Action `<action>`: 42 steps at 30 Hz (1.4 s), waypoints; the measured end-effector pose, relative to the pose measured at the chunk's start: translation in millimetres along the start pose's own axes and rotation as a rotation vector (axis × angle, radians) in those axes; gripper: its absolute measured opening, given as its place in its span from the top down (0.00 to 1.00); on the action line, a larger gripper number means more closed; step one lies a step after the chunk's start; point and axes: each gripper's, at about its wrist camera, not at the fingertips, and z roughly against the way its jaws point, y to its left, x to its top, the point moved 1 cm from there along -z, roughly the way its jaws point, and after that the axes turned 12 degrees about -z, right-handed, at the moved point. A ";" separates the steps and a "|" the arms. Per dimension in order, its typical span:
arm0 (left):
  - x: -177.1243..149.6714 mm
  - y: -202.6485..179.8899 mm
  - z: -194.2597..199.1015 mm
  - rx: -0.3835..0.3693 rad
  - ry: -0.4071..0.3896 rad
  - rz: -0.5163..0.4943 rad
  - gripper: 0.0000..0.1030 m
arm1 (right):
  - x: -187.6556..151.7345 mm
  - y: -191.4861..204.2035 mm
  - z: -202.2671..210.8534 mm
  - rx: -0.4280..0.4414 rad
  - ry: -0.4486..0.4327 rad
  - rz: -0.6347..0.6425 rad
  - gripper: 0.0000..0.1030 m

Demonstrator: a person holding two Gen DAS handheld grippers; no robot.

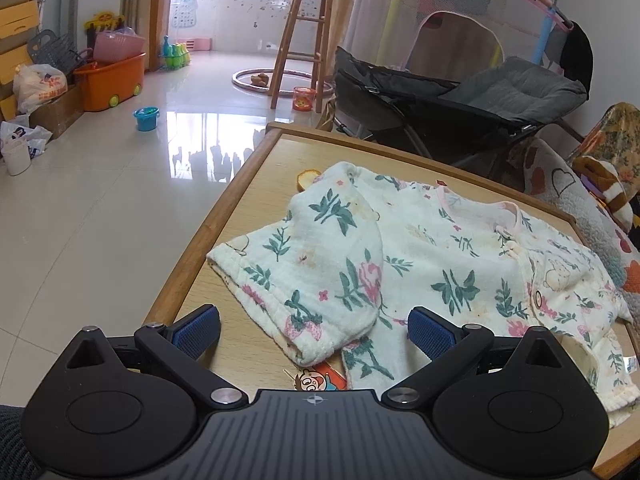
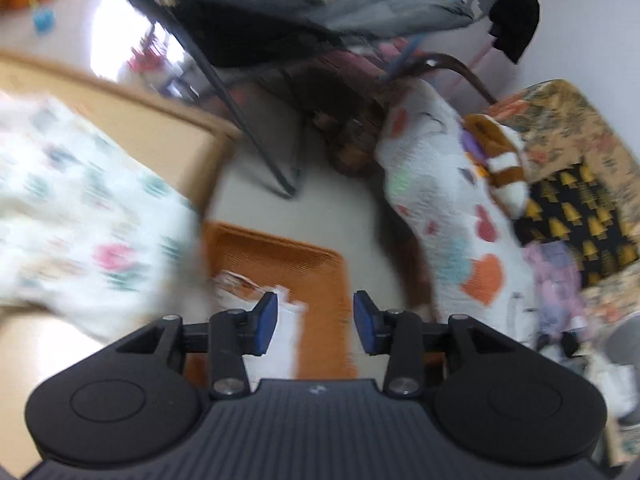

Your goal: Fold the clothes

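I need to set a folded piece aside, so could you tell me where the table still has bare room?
Bare wood shows on the wooden table along its left edge beside the floral garment, and on the far strip behind it. The middle and right are covered by cloth.

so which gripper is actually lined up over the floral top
The left hand-held gripper: its open jaws straddle the folded-over sleeve of the floral top. The right hand-held gripper, also open, points past the table edge toward the floor.
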 end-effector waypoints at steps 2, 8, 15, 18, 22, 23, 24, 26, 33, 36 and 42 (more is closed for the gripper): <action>0.0 0.3 -0.1 -0.001 -0.002 0.004 0.02 | -5.4 8.0 22.8 0.066 -0.030 -0.002 0.61; -0.9 1.4 0.7 -0.005 -0.005 0.014 0.02 | -30.7 40.9 90.6 0.256 -0.093 0.004 0.64; -1.2 4.3 2.4 -0.013 -0.006 0.037 0.02 | -75.7 94.9 124.9 0.310 -0.058 0.091 0.64; -1.4 5.6 3.2 -0.015 -0.006 0.049 0.02 | -74.0 111.0 132.5 0.284 -0.091 0.175 0.64; -1.8 8.9 4.3 -0.014 -0.006 0.071 0.02 | -70.0 130.5 135.7 0.295 -0.079 0.254 0.64; -2.0 10.3 4.8 -0.015 -0.008 0.080 0.02 | -72.0 133.6 135.2 0.289 -0.084 0.273 0.65; -2.2 11.6 5.2 -0.016 -0.010 0.089 0.02 | -74.0 136.6 134.6 0.283 -0.089 0.293 0.69; -2.1 13.6 5.9 -0.020 -0.011 0.103 0.02 | -74.9 140.1 130.4 0.259 -0.101 0.319 0.79; -0.4 17.3 7.0 -0.044 -0.016 0.139 0.02 | -78.2 144.2 122.0 0.262 -0.046 0.333 0.89; -0.4 18.4 5.6 -0.045 -0.017 0.155 0.02 | -77.2 145.4 127.7 0.249 -0.052 0.346 0.88; 0.0 18.5 4.7 -0.050 -0.018 0.170 0.02 | -78.2 151.1 126.7 0.227 -0.037 0.391 0.88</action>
